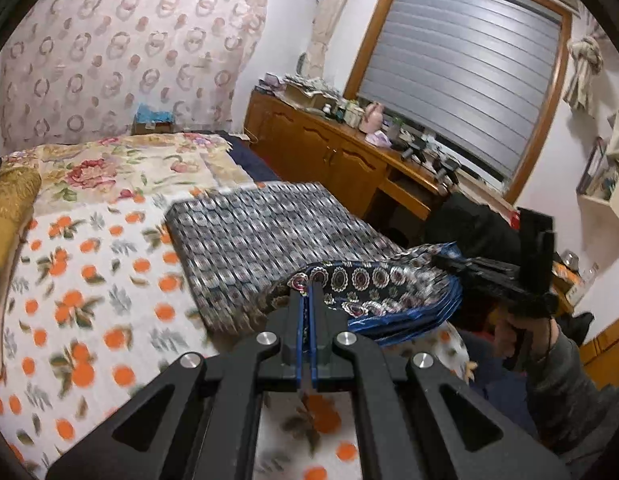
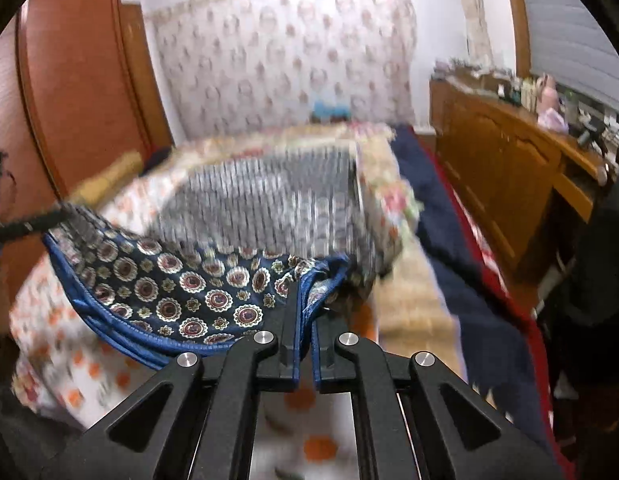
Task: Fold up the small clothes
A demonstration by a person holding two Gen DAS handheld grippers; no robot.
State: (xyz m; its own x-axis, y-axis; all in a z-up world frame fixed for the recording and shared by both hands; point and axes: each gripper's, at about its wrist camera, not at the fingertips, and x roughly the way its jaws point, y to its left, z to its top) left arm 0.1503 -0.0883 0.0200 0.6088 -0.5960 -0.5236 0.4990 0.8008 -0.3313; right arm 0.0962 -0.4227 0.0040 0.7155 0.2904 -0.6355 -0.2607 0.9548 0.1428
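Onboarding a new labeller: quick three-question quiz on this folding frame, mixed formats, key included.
1. True or false: both grippers are shut on the patterned garment.
2. What does the garment hang over? A) wooden floor B) orange-print bedsheet C) desk
3. Fill in: the garment's hem is trimmed in ____.

Key:
1. True: the left gripper and right gripper each pinch an edge.
2. B
3. blue

Bed (image 1: 49, 320) carries an orange-print sheet, with a patterned dark cloth (image 1: 261, 232) lying flat upon it.
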